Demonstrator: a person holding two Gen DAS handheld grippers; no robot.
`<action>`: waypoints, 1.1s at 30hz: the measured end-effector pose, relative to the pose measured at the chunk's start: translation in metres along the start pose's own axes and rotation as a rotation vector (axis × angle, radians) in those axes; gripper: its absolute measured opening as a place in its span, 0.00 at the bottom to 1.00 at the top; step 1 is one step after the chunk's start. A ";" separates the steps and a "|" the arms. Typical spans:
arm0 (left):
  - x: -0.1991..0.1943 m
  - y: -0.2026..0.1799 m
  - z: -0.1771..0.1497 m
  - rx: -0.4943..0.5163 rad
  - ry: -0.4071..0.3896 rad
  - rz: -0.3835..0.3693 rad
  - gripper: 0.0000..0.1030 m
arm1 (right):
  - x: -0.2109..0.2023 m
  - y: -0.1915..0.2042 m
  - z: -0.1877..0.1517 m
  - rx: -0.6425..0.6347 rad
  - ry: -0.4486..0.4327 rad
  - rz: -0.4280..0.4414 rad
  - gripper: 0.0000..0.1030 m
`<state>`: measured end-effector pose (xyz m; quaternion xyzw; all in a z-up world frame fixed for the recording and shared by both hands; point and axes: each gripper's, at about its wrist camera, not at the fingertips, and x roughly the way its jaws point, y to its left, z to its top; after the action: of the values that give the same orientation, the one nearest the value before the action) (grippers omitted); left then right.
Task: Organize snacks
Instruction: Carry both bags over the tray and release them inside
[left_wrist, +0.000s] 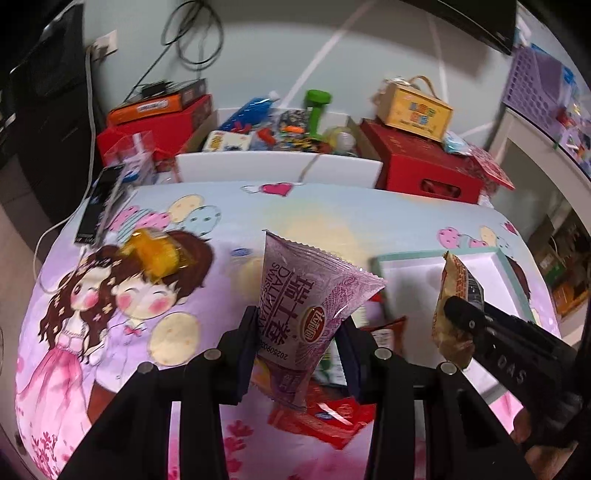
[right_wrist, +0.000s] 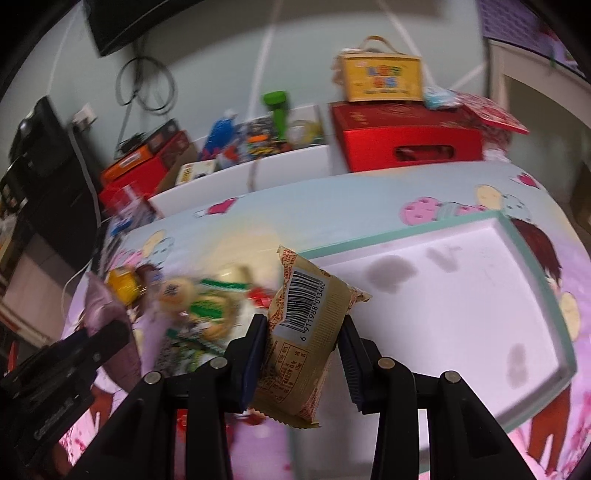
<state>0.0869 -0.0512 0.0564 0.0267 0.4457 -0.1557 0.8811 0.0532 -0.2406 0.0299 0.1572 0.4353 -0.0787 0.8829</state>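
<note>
Left tongs (left_wrist: 295, 350) clenched purple snack pack (left_wrist: 306, 306); right tongs (right_wrist: 301, 354) gripped beige packet (right_wrist: 306, 332) by its middle. Slick wrappers risked slipping before white tray (right_wrist: 535, 266), right of frame.

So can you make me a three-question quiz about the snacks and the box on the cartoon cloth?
1. Where is the white tray with the green rim?
A. on the cartoon cloth
B. on the red box
C. on the floor

2. What colour is the packet in the left gripper?
A. blue
B. purple
C. black

3. What is inside the white tray?
A. a heap of snacks
B. a drink bottle
C. nothing yet

Answers: 1 A, the tray lies flat on the cloth. 2 B, its wrapper is pale purple. 3 C, its white bottom is bare; the tan packet is in the right gripper's jaws.
</note>
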 end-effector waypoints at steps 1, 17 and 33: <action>0.001 -0.006 0.001 0.013 0.001 -0.006 0.41 | -0.001 -0.007 0.002 0.011 -0.001 -0.009 0.40; 0.056 -0.131 0.026 0.270 0.083 -0.121 0.41 | 0.011 -0.122 0.017 0.167 0.012 -0.190 0.40; 0.107 -0.175 0.030 0.308 0.173 -0.128 0.56 | 0.030 -0.154 0.016 0.223 0.051 -0.232 0.44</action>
<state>0.1174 -0.2497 0.0058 0.1464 0.4914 -0.2749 0.8133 0.0405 -0.3909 -0.0174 0.2047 0.4612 -0.2238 0.8338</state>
